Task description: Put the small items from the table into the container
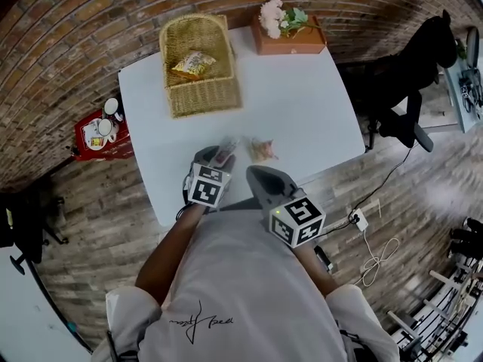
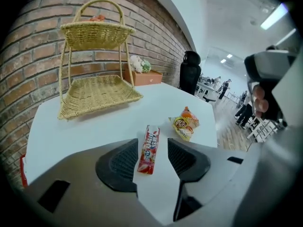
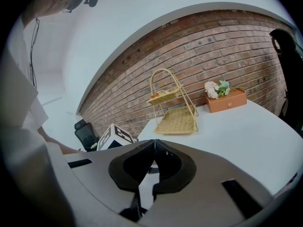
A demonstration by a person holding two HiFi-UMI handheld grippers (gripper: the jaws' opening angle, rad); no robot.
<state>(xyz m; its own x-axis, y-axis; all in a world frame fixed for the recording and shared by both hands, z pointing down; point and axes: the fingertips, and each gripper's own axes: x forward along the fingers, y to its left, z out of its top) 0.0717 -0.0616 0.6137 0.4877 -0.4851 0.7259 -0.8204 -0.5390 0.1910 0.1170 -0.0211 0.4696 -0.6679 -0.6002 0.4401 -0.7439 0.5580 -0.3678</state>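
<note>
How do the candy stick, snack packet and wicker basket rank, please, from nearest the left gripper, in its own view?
1. Candy stick, between the jaws.
2. Snack packet, just beyond, right.
3. Wicker basket, far back, left.

Head view looks steeply down on the tabletop (image 1: 302,111); both gripper views look low across it, sharing the wicker basket (image 1: 207,96).

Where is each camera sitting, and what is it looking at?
Head view: on the person's head, looking steeply down at the white table, their shirt, left gripper and right gripper.
Left gripper view: on the left gripper, looking along its open jaws at the red candy stick between them.
Right gripper view: on the right gripper, looking over its shut jaws toward the brick wall.
Shared: both gripper views show the two-tier wicker basket and flower box.
</note>
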